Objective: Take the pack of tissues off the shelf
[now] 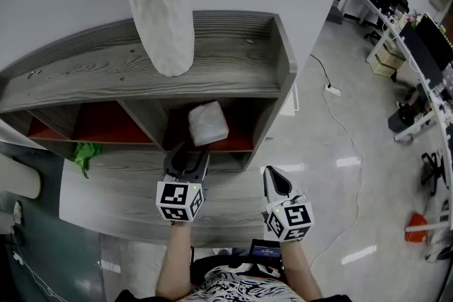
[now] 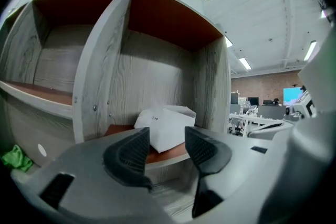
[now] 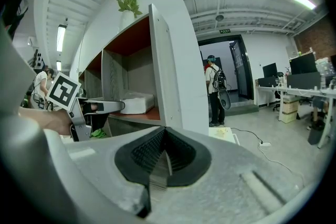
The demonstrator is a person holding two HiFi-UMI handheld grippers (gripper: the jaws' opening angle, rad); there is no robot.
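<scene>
A white pack of tissues [image 1: 207, 124] lies on the red floor of the right compartment of a grey wooden shelf unit [image 1: 233, 74]. My left gripper [image 1: 191, 152] is just in front of that compartment, open, its jaws apart with nothing between them. In the left gripper view the pack of tissues [image 2: 167, 127] sits straight ahead beyond the left gripper [image 2: 167, 150]. My right gripper [image 1: 272, 182] hangs to the right of the shelf, shut and empty; in its own view the right gripper [image 3: 161, 157] has its pads pressed together, and the pack of tissues [image 3: 137, 103] shows at the left.
A tall white vase [image 1: 161, 7] with green leaves stands on top of the shelf unit. A green object [image 1: 85, 155] lies on the lower ledge at left. A cable and power strip [image 1: 333, 90] lie on the floor at right. A person [image 3: 215, 89] stands in a far doorway.
</scene>
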